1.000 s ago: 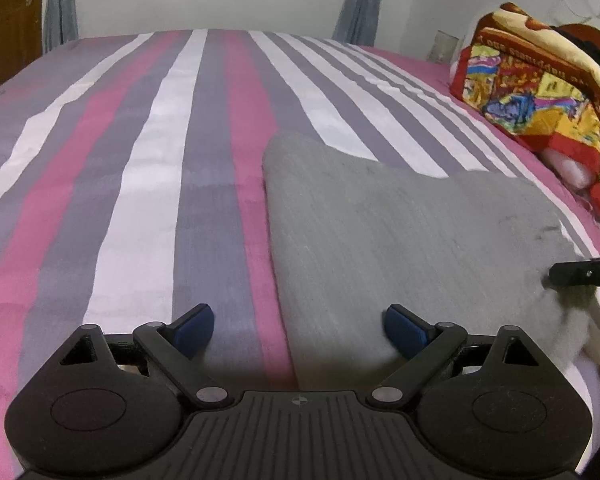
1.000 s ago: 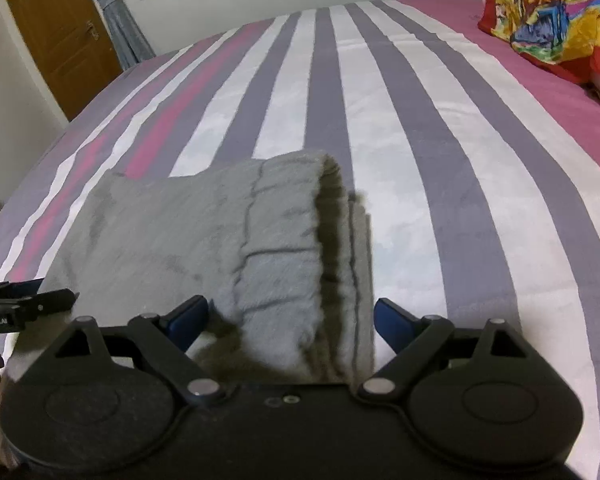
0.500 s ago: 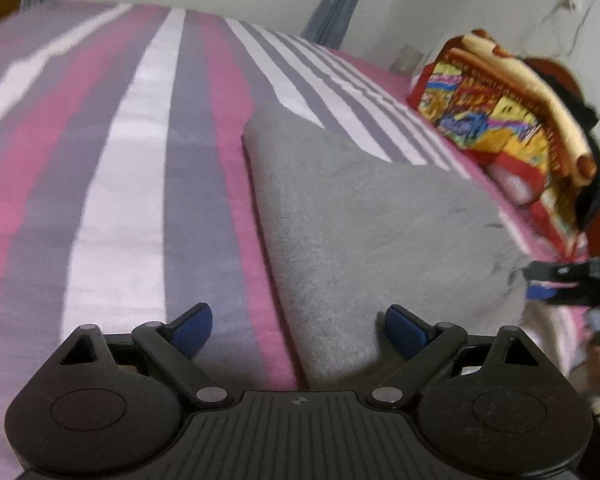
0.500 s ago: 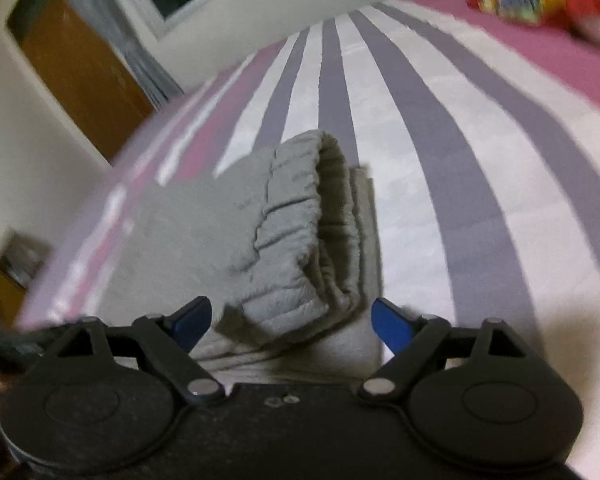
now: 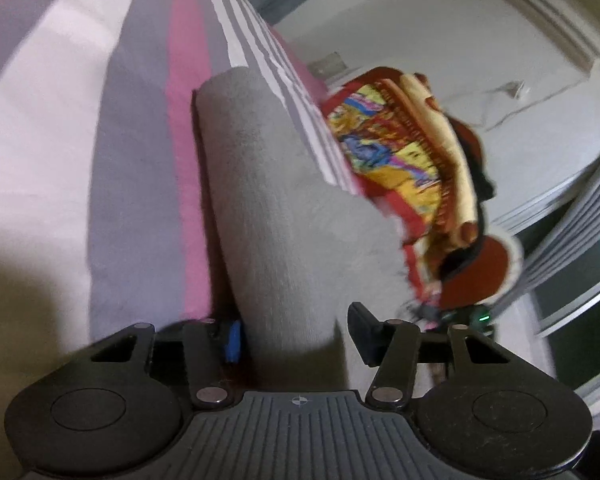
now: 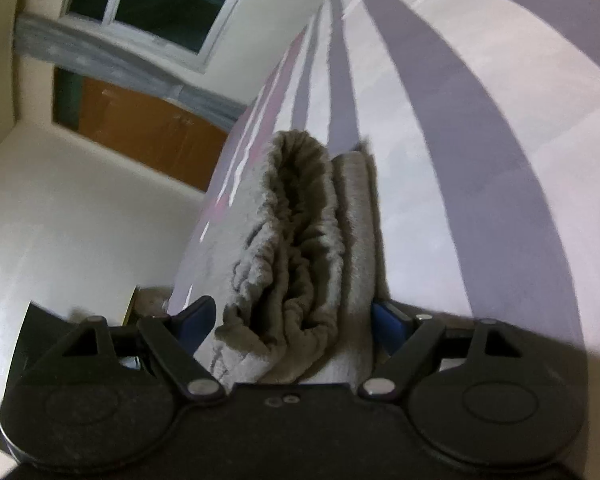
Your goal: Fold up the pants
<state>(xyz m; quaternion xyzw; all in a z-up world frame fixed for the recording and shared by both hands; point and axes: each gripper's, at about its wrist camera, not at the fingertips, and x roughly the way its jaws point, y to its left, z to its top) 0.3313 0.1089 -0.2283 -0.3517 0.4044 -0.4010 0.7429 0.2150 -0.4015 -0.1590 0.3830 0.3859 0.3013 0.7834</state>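
One pair of grey fleecy pants (image 5: 276,216), folded into a thick bundle, lies on a bedsheet striped in pink, white and purple-grey (image 5: 112,128). In the left wrist view the smooth folded end runs between the fingers of the left gripper (image 5: 296,332), whose jaws are closing on it; the blue pad (image 5: 232,340) sits against the cloth on one side, while the dark finger on the other side stands just beside the bundle, and the blur hides whether it touches. In the right wrist view the gathered elastic waistband (image 6: 296,240) and the layers beneath it fill the gap of the right gripper (image 6: 292,320), whose jaws are narrowing slightly, both blue pads at the fabric's edges without visibly squeezing it. Beyond the pants, a brightly patterned red and yellow blanket (image 5: 404,148) is heaped on the bed.
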